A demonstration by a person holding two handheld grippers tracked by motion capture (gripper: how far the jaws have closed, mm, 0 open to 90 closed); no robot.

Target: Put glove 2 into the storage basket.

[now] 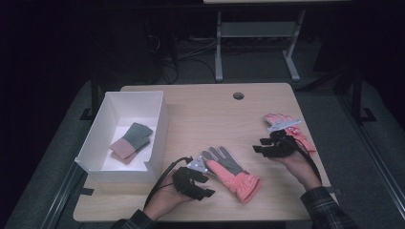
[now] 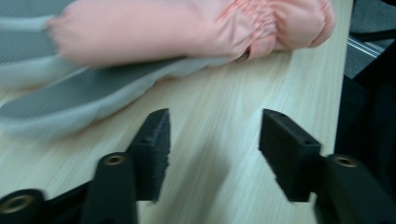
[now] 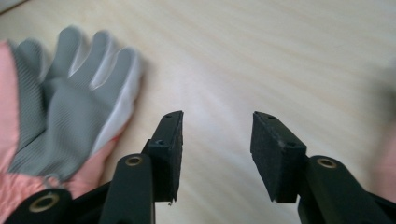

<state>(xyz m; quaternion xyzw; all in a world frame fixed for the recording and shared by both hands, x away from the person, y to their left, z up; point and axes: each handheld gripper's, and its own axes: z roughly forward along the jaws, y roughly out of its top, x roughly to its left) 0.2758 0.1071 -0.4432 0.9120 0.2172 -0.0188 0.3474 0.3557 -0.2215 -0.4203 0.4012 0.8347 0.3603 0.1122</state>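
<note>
A grey-palmed glove with a salmon-pink cuff lies flat on the wooden table, fingers pointing to the far left. My left gripper sits just left of the cuff, open, with bare table between its jaws; the glove lies just beyond its fingertips. My right gripper hovers right of the glove, open and empty, with the glove's fingers off to its left. A second pink glove lies behind the right gripper near the table's right edge.
A white open box stands on the left of the table and holds a folded grey and pink item. A round cable hole is near the far edge. A desk frame stands on the floor beyond.
</note>
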